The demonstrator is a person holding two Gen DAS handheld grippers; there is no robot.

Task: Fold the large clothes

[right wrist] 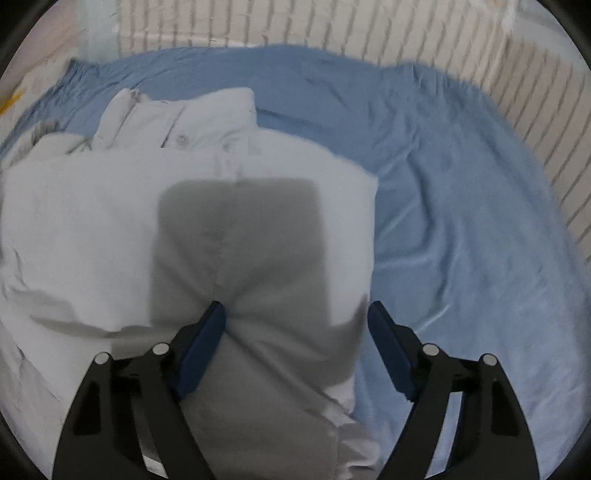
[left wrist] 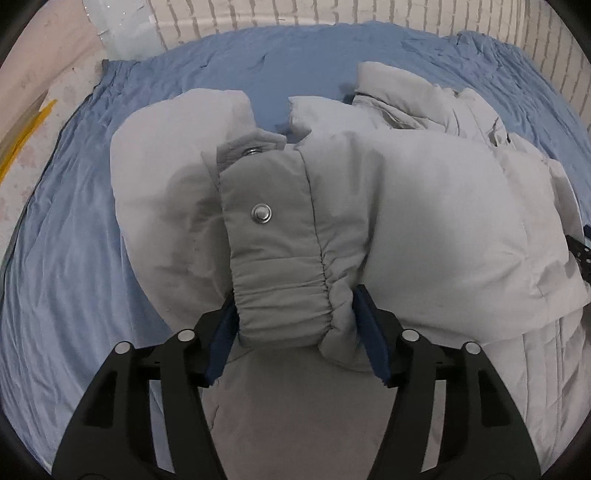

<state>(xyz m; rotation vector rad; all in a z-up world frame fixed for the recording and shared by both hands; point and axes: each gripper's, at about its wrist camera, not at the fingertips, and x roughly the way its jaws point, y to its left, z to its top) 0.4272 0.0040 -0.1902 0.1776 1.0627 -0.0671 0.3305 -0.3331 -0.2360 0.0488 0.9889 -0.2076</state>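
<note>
A pale grey puffer jacket (left wrist: 424,206) lies bunched on a blue sheet (left wrist: 74,258). My left gripper (left wrist: 295,325) is closed on the jacket's sleeve cuff (left wrist: 280,295), an elastic cuff with a snap tab and a metal snap button (left wrist: 261,214). The cuff fills the gap between the blue pads. In the right wrist view the jacket (right wrist: 92,221) fills the left half. My right gripper (right wrist: 295,332) is open above the jacket's right edge. Its left pad (right wrist: 203,343) touches the fabric and its right pad (right wrist: 391,350) hangs over the sheet (right wrist: 461,240).
The blue sheet covers a bed that reaches a pale brick-patterned wall (right wrist: 332,26) at the back and right. Bare floor with a yellow strip (left wrist: 26,133) shows at the far left. The jacket's collar (left wrist: 399,88) lies toward the wall.
</note>
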